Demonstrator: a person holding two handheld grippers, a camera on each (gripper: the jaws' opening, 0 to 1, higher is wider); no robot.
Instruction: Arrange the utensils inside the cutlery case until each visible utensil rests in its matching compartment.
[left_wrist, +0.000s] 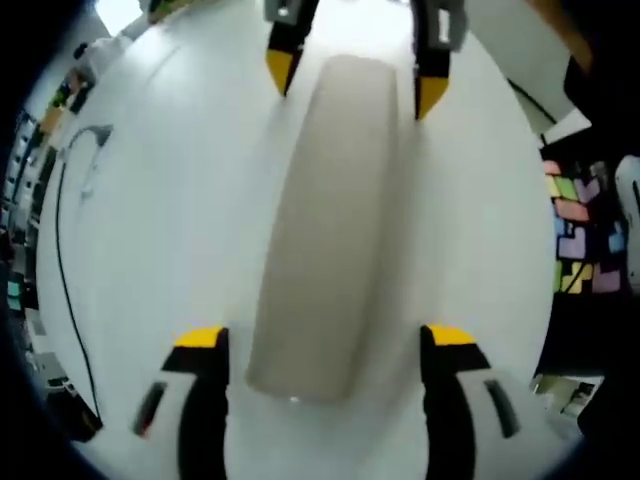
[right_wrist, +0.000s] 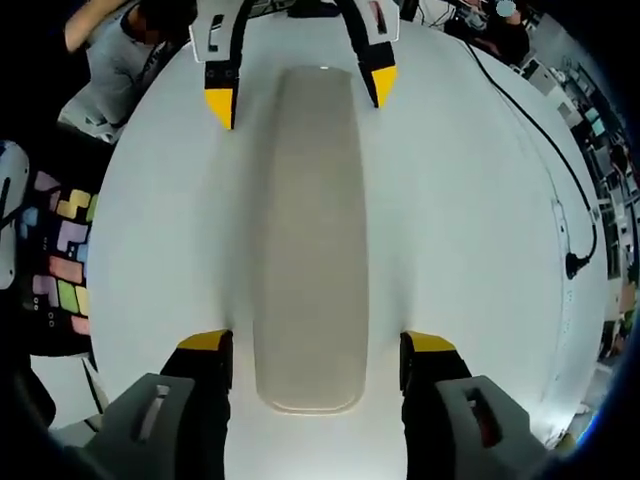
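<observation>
**Case between two open grippers on a bare white table**

Lying lengthwise on the white table (right_wrist: 480, 300), lid shut: long beige case (right_wrist: 308, 240), rounded at both ends, smooth and matte. Wide stretches of bare tabletop on both long sides. No utensils to be seen; contents hidden under the lid.

From the left gripper view: left gripper (left_wrist: 325, 345) spread wide, yellow-tipped black jaws straddling the near end of the case (left_wrist: 335, 215), apart from it on both sides. At the far end, right gripper (left_wrist: 350, 85) also spread, one yellow tip just beside each long edge; contact impossible to judge.

From the right gripper view: right gripper (right_wrist: 316, 350) open, jaws flanking the near end with a narrow strip of table showing each side. Opposite, left gripper (right_wrist: 300, 95) open across the far end.

Around the edges: thin black cable (right_wrist: 545, 150) curving over the table well clear of the case, ending in a plug near the rim. Beyond the table edge, a mat of coloured foam tiles (right_wrist: 65, 260), pink, green, yellow, blue. A person in a grey top (right_wrist: 115, 55) by the far corner. Cluttered shelving (left_wrist: 35, 150) blurred beyond the table.
</observation>
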